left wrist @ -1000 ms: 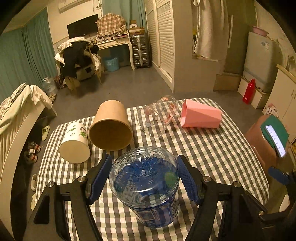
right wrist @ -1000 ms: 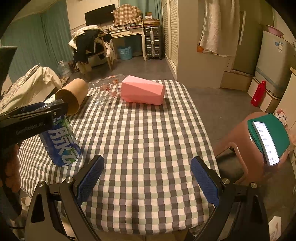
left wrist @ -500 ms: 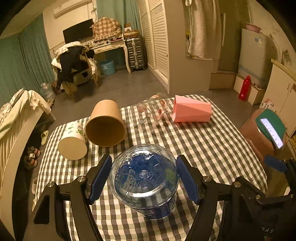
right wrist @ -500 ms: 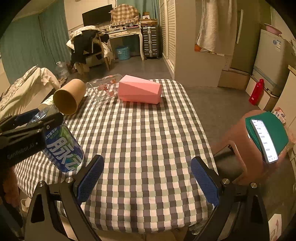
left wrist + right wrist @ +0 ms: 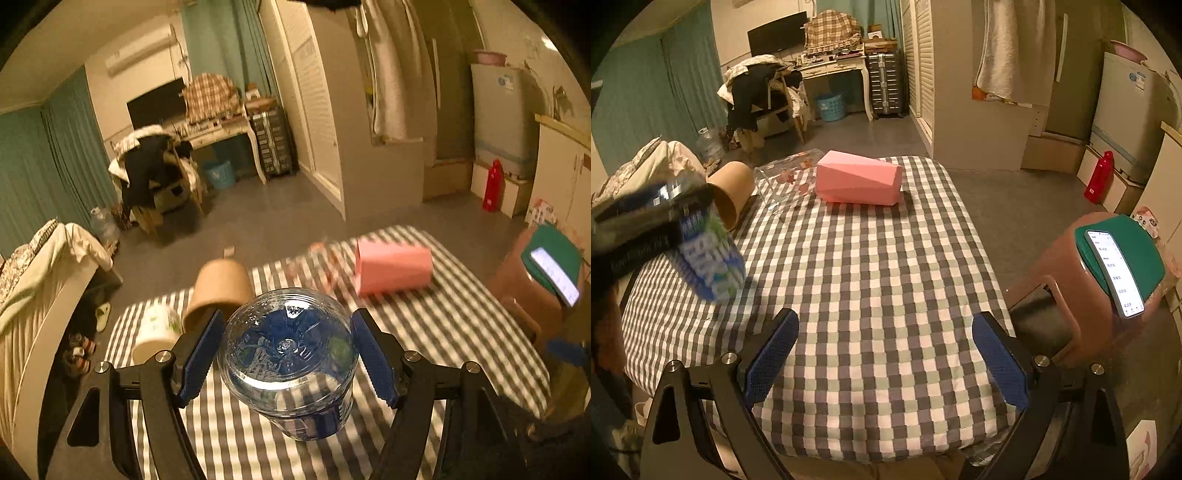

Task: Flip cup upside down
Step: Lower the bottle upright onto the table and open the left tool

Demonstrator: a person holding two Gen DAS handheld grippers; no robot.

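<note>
A clear blue plastic cup (image 5: 288,354) with a ribbed base facing the left wrist camera sits between the blue pads of my left gripper (image 5: 288,321), which is shut on its sides. In the right wrist view the same cup (image 5: 709,258) is blurred and tilted over the left side of the checked table (image 5: 886,258), under the black left gripper (image 5: 646,218). Whether its lower end touches the cloth I cannot tell. My right gripper (image 5: 884,317) hangs open over the table's near edge with nothing between its fingers.
At the far end lie a pink faceted cup (image 5: 858,182), a clear glass cup (image 5: 786,177) and a brown paper cup (image 5: 733,192). A white printed cup (image 5: 155,332) lies by the left edge. A brown stool (image 5: 1052,280) with a phone stands to the right.
The left gripper has risen and tilted with the blue cup in it; the cup now leans and has shifted right. The right gripper has barely moved.
</note>
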